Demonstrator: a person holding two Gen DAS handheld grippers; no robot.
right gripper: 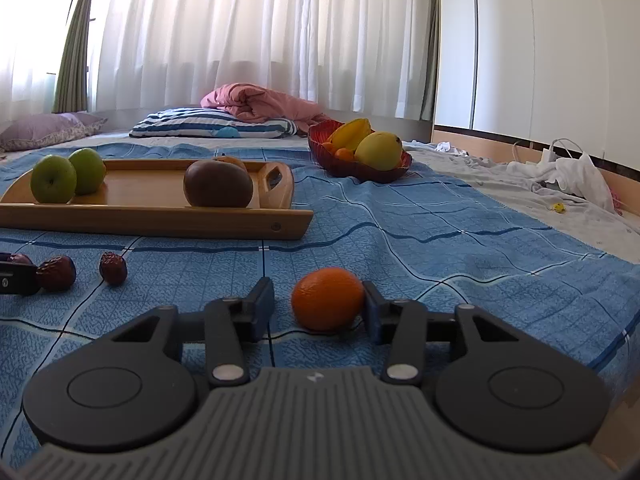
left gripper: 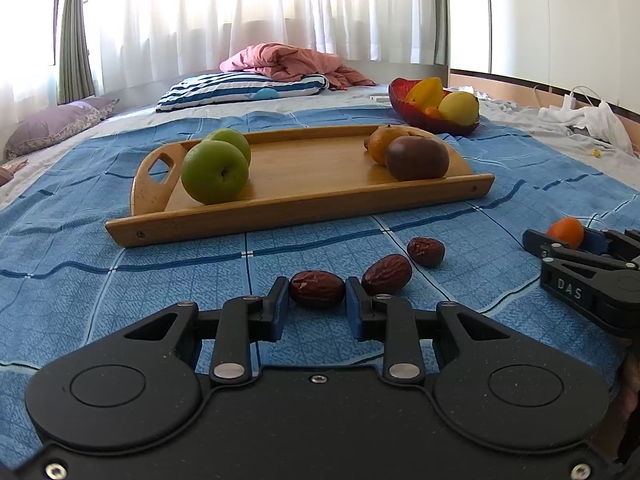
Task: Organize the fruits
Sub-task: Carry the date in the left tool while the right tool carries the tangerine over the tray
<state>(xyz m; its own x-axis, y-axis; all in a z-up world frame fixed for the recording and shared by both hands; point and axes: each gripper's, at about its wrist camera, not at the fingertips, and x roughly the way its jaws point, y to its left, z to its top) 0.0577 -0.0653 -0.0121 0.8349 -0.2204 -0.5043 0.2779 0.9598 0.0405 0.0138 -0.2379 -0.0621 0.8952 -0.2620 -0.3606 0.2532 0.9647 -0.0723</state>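
Observation:
A dark red date (left gripper: 317, 289) lies on the blue bedspread with my left gripper (left gripper: 317, 292) shut on it, both blue pads against its ends. Two more dates (left gripper: 386, 274) (left gripper: 425, 251) lie just to its right. A small orange (right gripper: 327, 298) rests between the fingers of my right gripper (right gripper: 317, 288); the right pad touches it, and a gap shows at the left pad, so the jaws stand open. The wooden tray (left gripper: 304, 204) beyond holds two green apples (left gripper: 215, 172), a brown fruit (left gripper: 417, 158) and an orange fruit (left gripper: 384, 142).
A red bowl (left gripper: 400, 98) with yellow fruits and small oranges stands behind the tray at the right. Striped and purple pillows and a pink blanket (left gripper: 288, 60) lie at the bed's far end. White cloth and cables (left gripper: 588, 118) lie at the right edge.

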